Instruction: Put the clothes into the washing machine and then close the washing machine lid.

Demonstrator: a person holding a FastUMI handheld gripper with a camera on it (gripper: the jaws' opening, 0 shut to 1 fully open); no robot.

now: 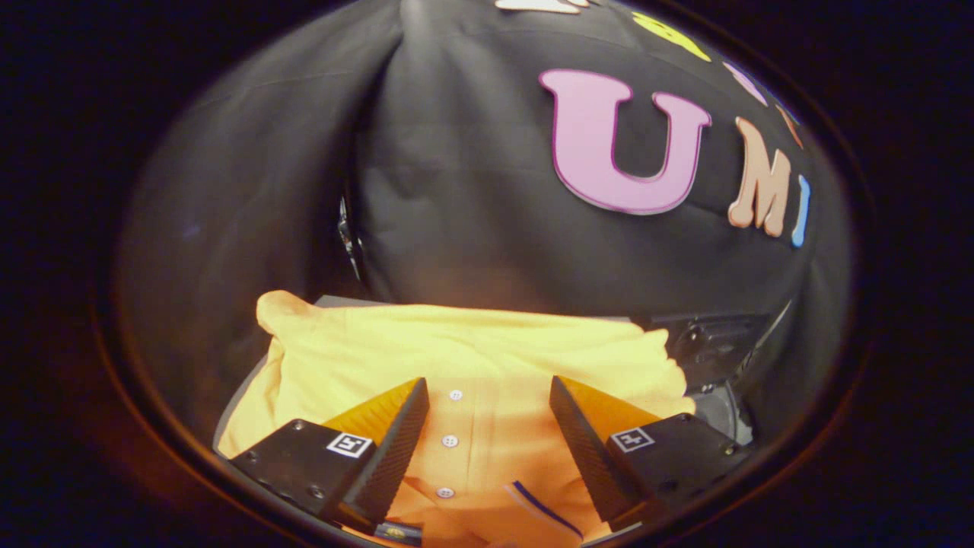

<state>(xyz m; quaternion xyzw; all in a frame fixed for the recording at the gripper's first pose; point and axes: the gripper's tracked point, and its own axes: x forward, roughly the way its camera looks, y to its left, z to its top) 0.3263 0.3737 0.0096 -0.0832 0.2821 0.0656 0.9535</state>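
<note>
Lying spread on a pale surface (pixel 335 302), one orange shirt (pixel 472 365) with a buttoned placket sits directly under and ahead of the fingers (pixel 396 441), its collar nearest the camera. The gripper (pixel 489 396) has its two fingers spread wide, one on either side of the placket, pinching nothing; whether the tips touch the cloth I cannot tell. To grasp well, I judge it best to lower onto the placket, gather a thick fold between the fingers and squeeze firmly so the whole garment lifts. Three white buttons (pixel 450 441) show in a row. A dark machine part (pixel 708 346) stands just beyond the shirt's right edge.
</note>
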